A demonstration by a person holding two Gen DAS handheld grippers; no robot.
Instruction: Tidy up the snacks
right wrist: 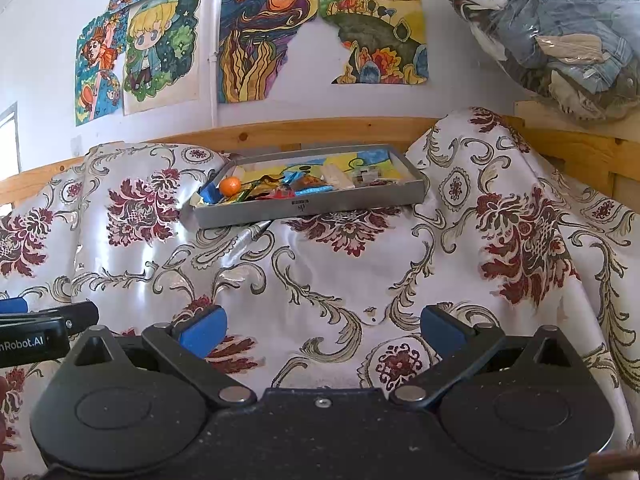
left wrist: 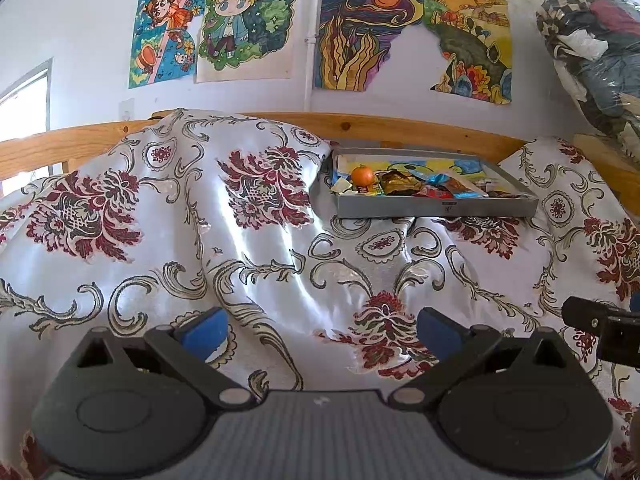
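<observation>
Left wrist | left tongs apart | right tongs apart | tray wrappers indistinct

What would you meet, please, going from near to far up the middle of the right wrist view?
Right gripper → flowered cloth → grey tray of snacks → wooden rail → wall drawings.

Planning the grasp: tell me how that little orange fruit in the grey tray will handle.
The orange fruit looks round, so it would probably roll if nudged. Its skin seems smooth, so the pads may slip. It sits atop loose wrappers, probably unsteady.
</observation>
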